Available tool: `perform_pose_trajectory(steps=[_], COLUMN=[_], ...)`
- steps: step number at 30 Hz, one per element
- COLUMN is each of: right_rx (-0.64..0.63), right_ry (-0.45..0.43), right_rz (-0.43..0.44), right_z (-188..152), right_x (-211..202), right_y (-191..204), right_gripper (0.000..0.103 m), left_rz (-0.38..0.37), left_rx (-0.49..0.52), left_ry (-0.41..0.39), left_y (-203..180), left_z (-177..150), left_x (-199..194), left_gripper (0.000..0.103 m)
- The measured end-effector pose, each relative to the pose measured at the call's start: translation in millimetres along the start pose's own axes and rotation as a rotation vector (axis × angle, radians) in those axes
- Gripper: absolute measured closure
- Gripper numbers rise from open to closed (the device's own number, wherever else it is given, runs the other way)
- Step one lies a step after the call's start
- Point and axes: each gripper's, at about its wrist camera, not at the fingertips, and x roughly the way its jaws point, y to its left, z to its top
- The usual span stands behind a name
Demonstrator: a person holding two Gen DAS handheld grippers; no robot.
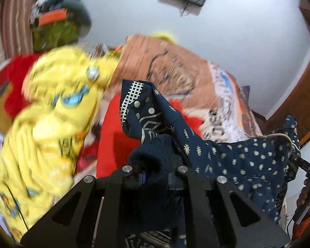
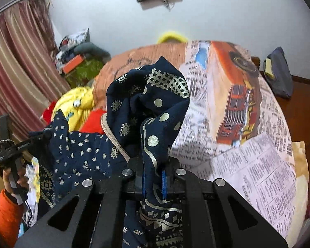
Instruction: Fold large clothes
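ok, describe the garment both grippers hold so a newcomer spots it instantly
Start at the bed with the newspaper-and-truck print bedspread. Above it, the navy garment hangs between both grippers. Silver dots and grid print set it apart from the yellow garment and red cloth.

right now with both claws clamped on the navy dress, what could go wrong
The left claw holds only a bunched bit of the navy printed dress, so it may slip out. Loose cloth sags between it and the right claw and could snag the yellow garment on the bed.
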Motion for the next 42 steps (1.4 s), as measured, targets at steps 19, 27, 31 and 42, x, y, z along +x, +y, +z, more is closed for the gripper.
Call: perform_pose_trajectory(steps=[19,27,31,42], right_rx=[0.154,0.211,0.186,0.106], right_ry=[0.041,0.086,0.094,0.097], right_rz=[-0.16,-0.151,-0.18,-0.316], right_z=[40.7,22.3,21.6,10.6], right_x=[90.2,104.3,92.8,25.4], right_y=[-80.6,-101.6,-91.0,-52.5], right_gripper=[0.094,0.092,0.088,0.048], left_rz=[0.162,0.166,0.187,0.234], left_rx=[0.173,0.136,0.158,0.248], left_ry=[0.073,0.215,0.216,0.185], left_y=[-31.1,4.0,4.2,-13.2], left_z=[44.2,16.7,6.5,-4.0], left_x=[134.1,177.0,168.7,97.9], left_gripper=[0.091,0.082,0.076,0.036])
